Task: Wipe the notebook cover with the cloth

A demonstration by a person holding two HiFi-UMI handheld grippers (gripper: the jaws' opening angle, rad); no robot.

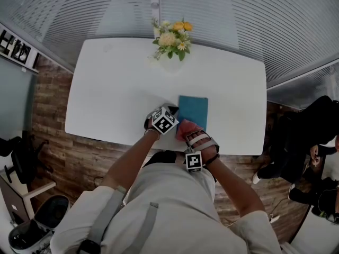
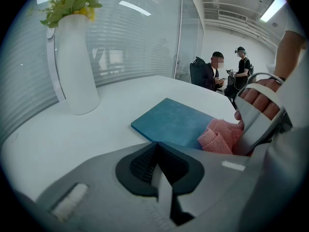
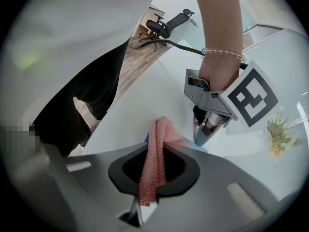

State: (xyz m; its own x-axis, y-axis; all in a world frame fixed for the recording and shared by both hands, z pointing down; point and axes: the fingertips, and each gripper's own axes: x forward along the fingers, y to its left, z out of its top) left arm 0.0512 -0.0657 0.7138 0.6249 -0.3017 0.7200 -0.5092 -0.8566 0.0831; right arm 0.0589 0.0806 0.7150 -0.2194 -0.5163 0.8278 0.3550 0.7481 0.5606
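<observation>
Right gripper (image 3: 146, 180) clamping pink cloth (image 3: 154, 151) at near edge of teal notebook (image 2: 174, 122), left gripper (image 2: 158, 151) closed alongside, open tabletop (image 1: 122, 83) beyond.

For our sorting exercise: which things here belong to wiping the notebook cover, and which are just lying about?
Belong: teal notebook; pink cloth resting on it; right gripper, shut on the cloth; left gripper, shut, empty, alongside.
Lying about: white vase of flowers; people beyond the table.
</observation>
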